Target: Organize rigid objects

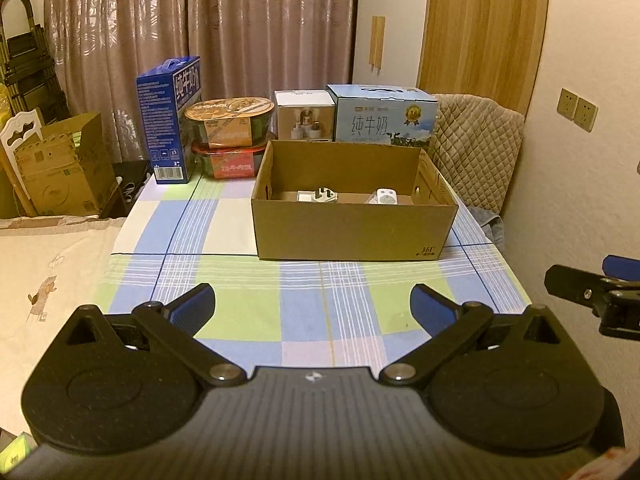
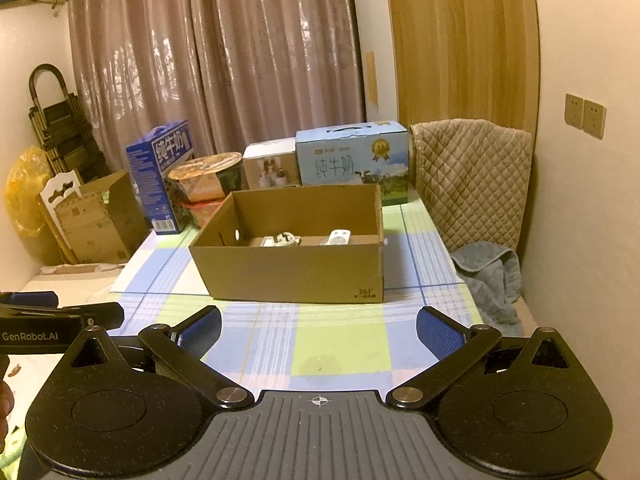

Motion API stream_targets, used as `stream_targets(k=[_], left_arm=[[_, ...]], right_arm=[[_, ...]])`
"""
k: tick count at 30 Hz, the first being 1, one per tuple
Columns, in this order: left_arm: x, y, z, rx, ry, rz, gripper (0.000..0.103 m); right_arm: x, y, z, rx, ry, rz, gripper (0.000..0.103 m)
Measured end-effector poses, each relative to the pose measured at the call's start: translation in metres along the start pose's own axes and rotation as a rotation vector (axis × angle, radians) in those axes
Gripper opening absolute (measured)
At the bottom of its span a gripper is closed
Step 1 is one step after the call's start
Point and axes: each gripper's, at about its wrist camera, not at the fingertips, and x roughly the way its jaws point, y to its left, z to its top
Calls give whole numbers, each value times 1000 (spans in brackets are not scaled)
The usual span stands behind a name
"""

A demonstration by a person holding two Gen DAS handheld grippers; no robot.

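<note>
An open brown cardboard box stands on the checked cloth. Inside it lie a white plug adapter with prongs up and a second white adapter. My left gripper hovers over the cloth short of the box, open, nothing between its blue pads. My right gripper is likewise open and empty, short of the box. The right gripper's side shows at the right edge of the left wrist view. The left gripper appears at the left of the right wrist view.
Behind the box stand a dark blue milk carton, two stacked food bowls, a small white box and a light blue milk carton. A quilted cover and grey towel lie at right. Cardboard boxes sit at left.
</note>
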Motion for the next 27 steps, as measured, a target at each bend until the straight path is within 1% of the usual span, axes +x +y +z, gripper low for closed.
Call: stream_targets(k=[8,16,27], left_arm=[[-6,0,-9,0,4,10,102],[-14,-1,-13,12,-8,10,102],[-16,-1,-21,15,7,10,102]], right_arm=[[-8,3,-10,-4,6,3,101],[-15,8,-15,-40,0,-12,101],[-13,8,-28,-42,43,-13,101]])
